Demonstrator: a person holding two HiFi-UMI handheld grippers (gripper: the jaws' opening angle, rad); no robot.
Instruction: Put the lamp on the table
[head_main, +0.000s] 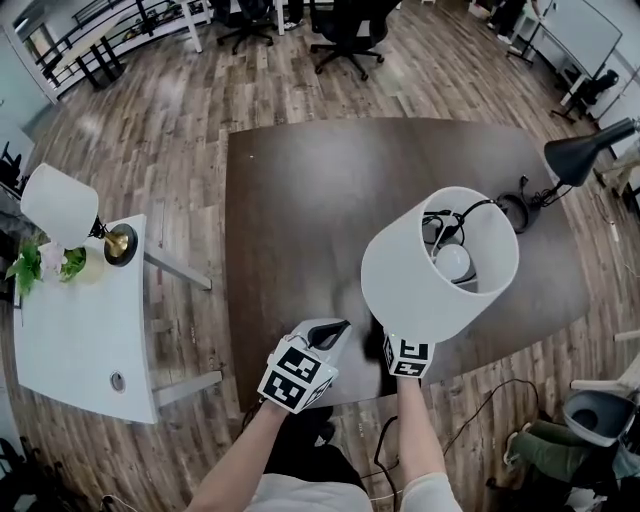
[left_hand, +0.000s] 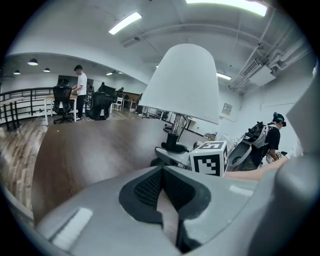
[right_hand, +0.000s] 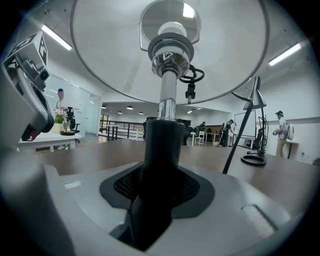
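A lamp with a white shade (head_main: 440, 265) stands upright over the near right part of the dark brown table (head_main: 320, 190). My right gripper (head_main: 397, 340) is shut on its black stem (right_hand: 162, 150), just below the chrome neck and bulb. The shade hides the lamp's foot in the head view. The left gripper view shows the same shade (left_hand: 187, 82) above the right gripper's marker cube (left_hand: 210, 159). My left gripper (head_main: 335, 332) hovers at the table's front edge, just left of the lamp, shut and empty (left_hand: 162, 200).
A black desk lamp (head_main: 580, 155) with a coiled cable (head_main: 515, 210) stands at the table's right end. A white side table (head_main: 80, 330) at left carries a second white-shaded lamp (head_main: 60, 205) and a plant (head_main: 40, 262). Office chairs (head_main: 345, 30) stand beyond.
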